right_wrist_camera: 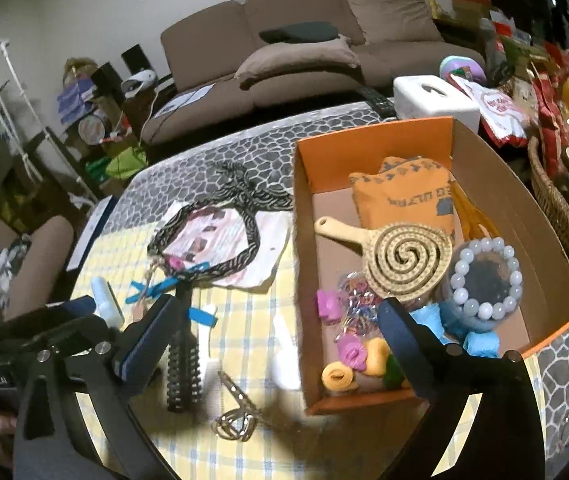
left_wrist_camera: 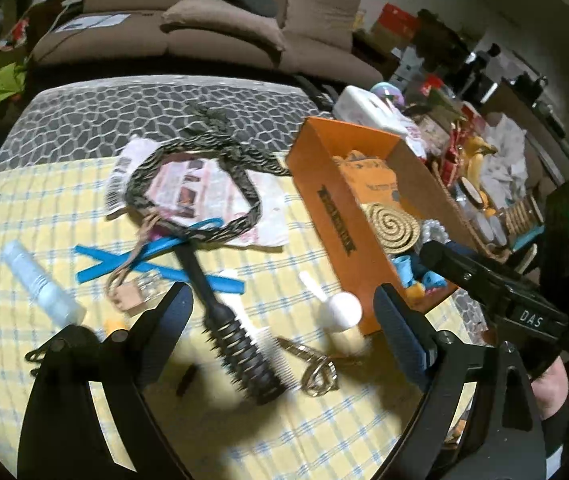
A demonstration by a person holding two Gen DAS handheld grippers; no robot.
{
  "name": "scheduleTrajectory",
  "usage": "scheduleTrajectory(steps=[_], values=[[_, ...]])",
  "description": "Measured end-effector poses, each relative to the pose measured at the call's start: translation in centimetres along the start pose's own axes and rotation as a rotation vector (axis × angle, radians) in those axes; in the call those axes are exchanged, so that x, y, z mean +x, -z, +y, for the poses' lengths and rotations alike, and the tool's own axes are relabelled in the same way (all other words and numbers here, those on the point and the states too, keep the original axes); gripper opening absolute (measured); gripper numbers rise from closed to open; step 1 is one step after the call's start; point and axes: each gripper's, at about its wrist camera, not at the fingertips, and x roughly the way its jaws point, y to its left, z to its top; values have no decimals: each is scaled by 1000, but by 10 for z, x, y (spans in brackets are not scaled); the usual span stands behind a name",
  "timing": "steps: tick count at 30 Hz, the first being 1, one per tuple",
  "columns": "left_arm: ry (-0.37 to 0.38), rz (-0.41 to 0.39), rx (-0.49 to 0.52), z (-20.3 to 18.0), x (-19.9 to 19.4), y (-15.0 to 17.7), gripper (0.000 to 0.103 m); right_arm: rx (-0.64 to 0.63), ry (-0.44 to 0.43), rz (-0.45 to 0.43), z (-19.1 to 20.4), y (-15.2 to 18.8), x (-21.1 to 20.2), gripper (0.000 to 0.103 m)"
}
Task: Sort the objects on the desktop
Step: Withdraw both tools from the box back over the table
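Above the table (left_wrist_camera: pixel 24 200), both hand-held grippers agape

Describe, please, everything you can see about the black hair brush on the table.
The black hair brush lies flat on the yellow checked cloth, outside the orange box. It looks like plastic, with a slim straight handle and a round barrel head ringed with short bristles. The head points toward the cameras; the handle crosses over a blue strip and its end reaches the striped fabric loop. A white comb lies close alongside. No gripper touches it.
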Motion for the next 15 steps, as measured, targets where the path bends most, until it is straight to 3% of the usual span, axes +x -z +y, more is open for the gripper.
scheduleTrajectory(steps=[2,15], values=[[-24,2,-13,6,-3,7,103,-9,4,8,7,5,1,102],[-127,-5,-87,55,-17,42,103,-195,-1,69,72,27,19,102]])
